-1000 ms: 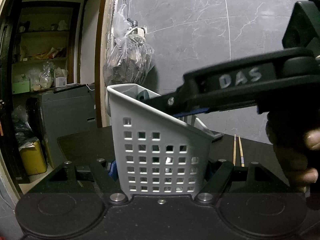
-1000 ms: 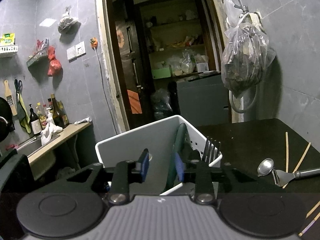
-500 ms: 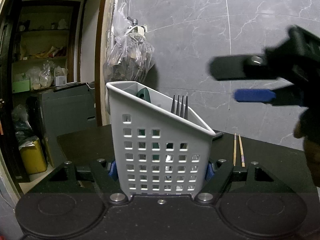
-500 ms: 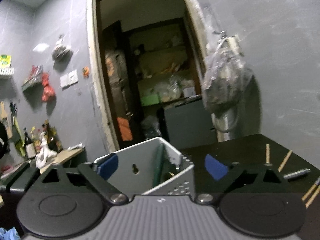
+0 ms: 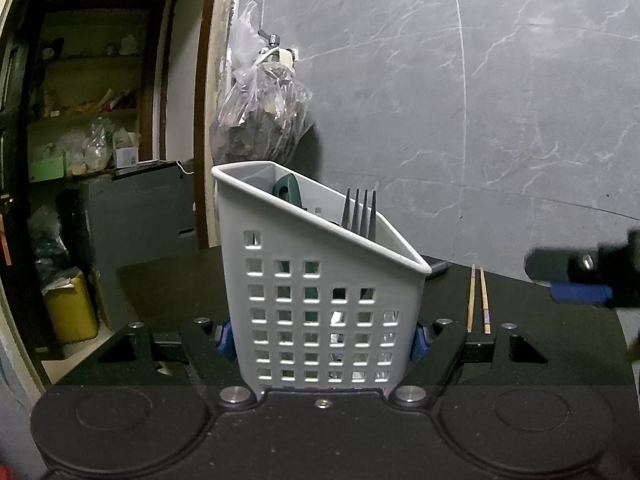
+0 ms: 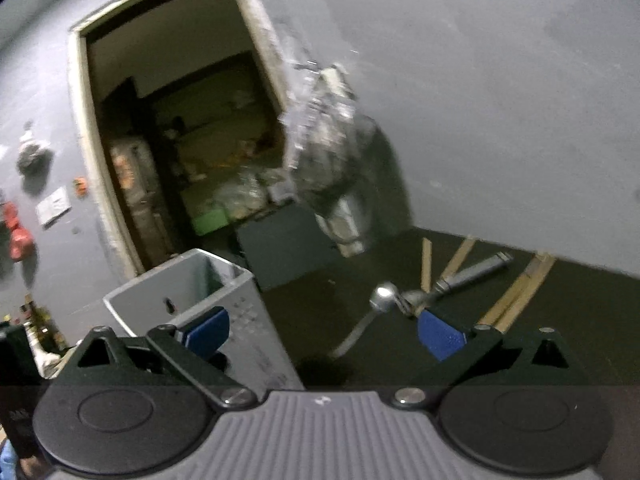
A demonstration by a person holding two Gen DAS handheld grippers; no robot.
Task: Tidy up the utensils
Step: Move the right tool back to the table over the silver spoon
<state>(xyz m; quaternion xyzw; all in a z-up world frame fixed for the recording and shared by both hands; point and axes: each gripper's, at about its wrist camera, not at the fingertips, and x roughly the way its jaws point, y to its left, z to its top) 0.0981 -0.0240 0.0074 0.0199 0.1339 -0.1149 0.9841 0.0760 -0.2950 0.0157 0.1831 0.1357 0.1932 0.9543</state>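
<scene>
Left hand-held gripper (image 5: pixel 322 340) clamped on the base of the white perforated caddy (image 5: pixel 320 300), centre of the left wrist view, holding it upright on the dark surface (image 5: pixel 560 320). Fork (image 5: pixel 360 212) standing tines-up inside, beside a dark green handle (image 5: pixel 286 192).

Right hand-held gripper (image 6: pixel 324 330) spread wide with nothing between the blue pads (image 6: pixel 440 336). In its blurred view: caddy at lower left, loose utensils ahead and to the right of centre. Nearest, a metal spoon (image 6: pixel 376 308), bowl up at centre-right, handle trailing down-left toward the lens, so long axis running diagonally. Just behind it a grey-handled tool (image 6: pixel 468 274), pointing up-right, and several chopsticks (image 6: pixel 520 292) scattered along the right.

Probably the next pickup: spoon lies slightly right of the midline of the open jaws, well within reach of the right hand only, the left being occupied. Likely needs a turn of the wrist to close across the handle, not along it.
</scene>
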